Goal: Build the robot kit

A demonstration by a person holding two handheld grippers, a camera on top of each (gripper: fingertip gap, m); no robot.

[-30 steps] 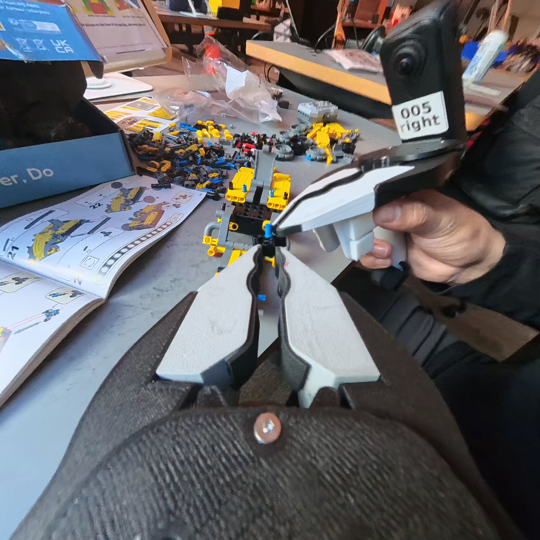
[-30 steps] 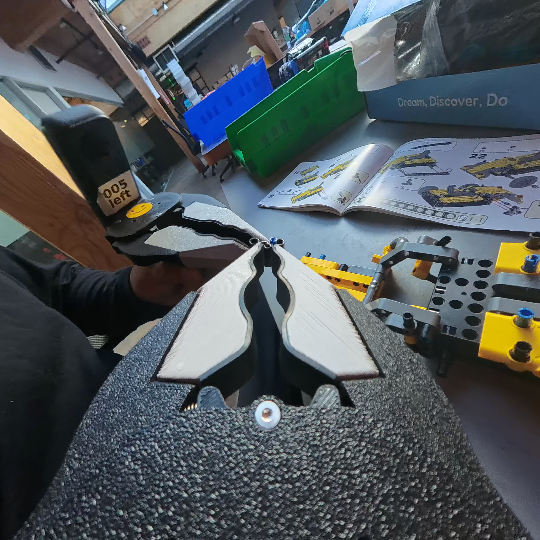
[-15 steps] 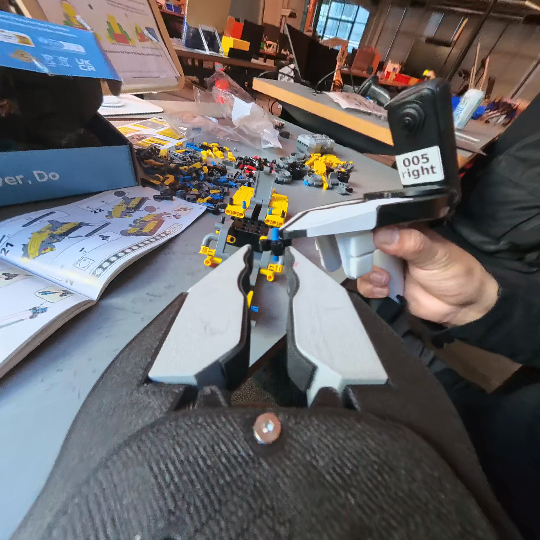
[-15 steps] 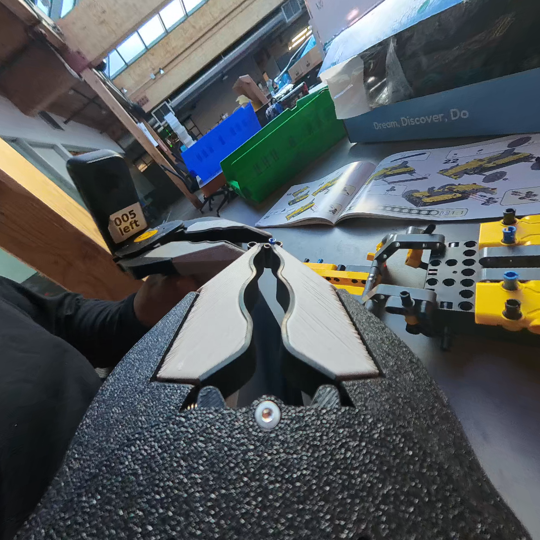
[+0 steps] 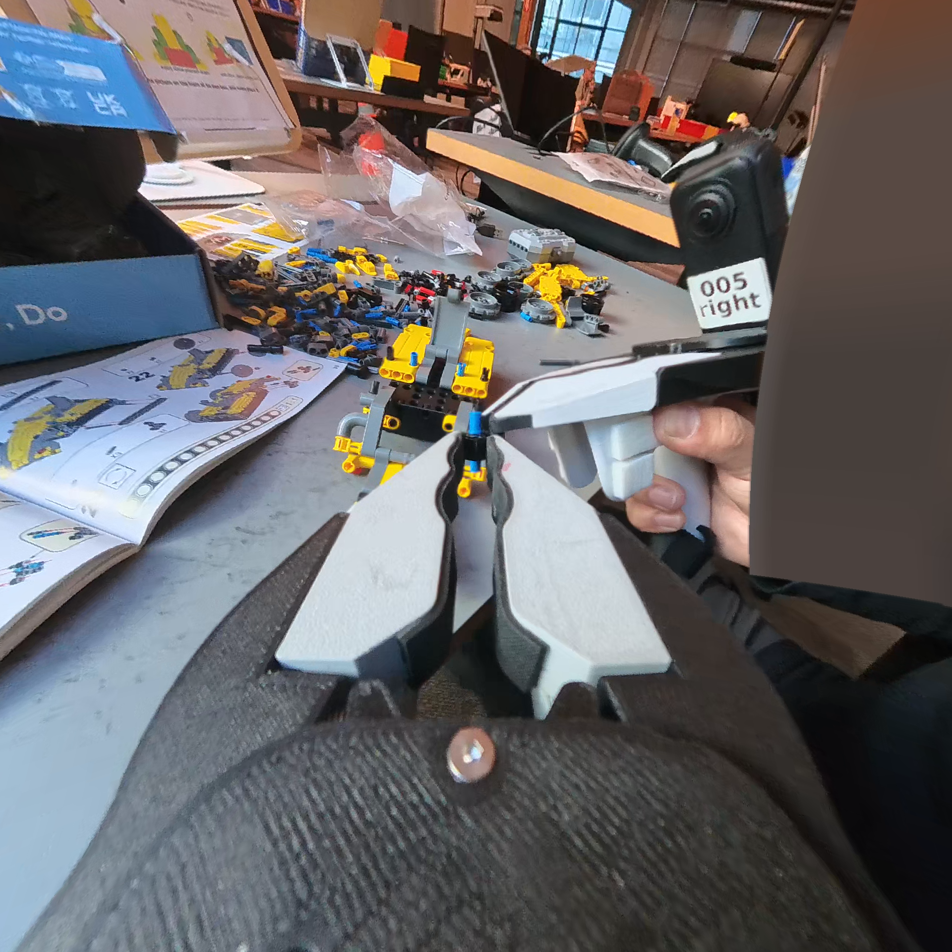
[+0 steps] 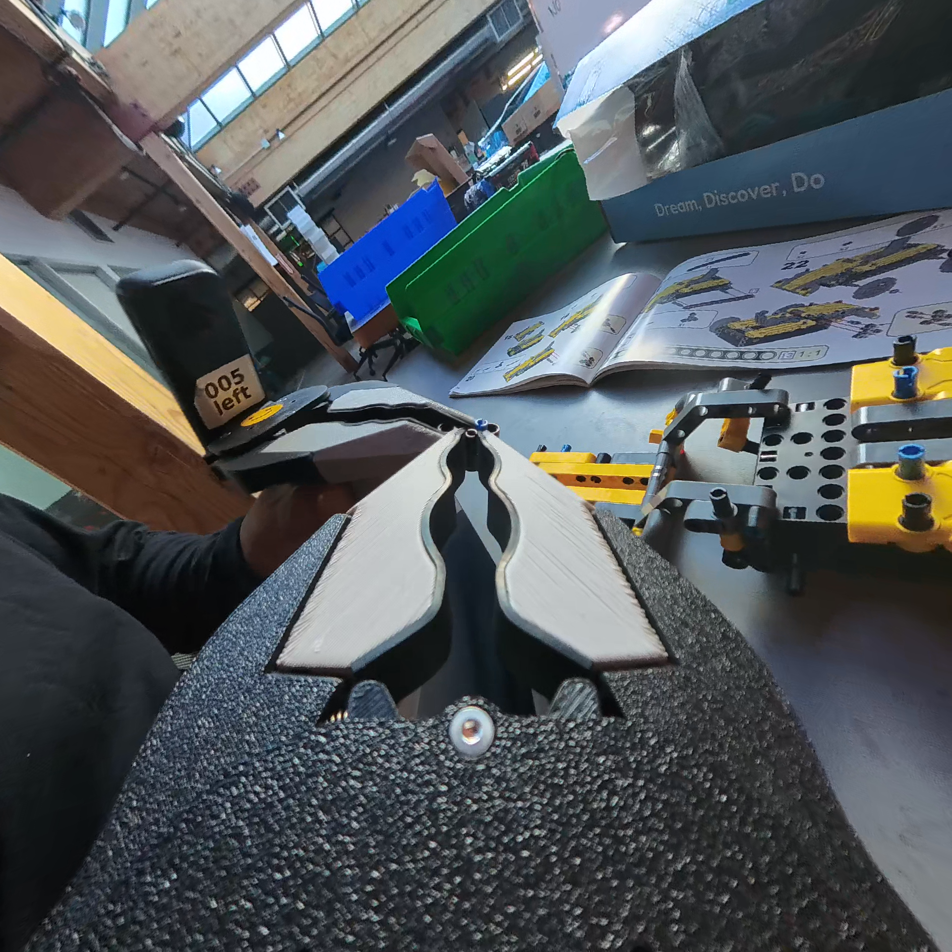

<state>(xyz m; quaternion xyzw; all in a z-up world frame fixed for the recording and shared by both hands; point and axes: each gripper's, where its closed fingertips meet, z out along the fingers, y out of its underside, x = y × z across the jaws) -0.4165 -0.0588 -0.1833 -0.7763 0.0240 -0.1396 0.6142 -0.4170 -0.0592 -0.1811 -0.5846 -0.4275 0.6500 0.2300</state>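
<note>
Above a grey table [image 5: 216, 556], the left gripper [image 5: 473, 447] and right gripper [image 6: 473, 438] meet tip to tip, both pinching one small black connector with a blue pin [image 5: 474, 430], the yellow-and-black brick model [image 5: 427, 402] at eleven o'clock.

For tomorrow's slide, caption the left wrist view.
Both grippers, left and right, pinch a small black connector before a yellow-and-black brick model.

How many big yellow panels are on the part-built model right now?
2. The left yellow panel and the right yellow panel flank the grey centre beam at the far end of the part-built model. Others may be hidden underneath.
</note>
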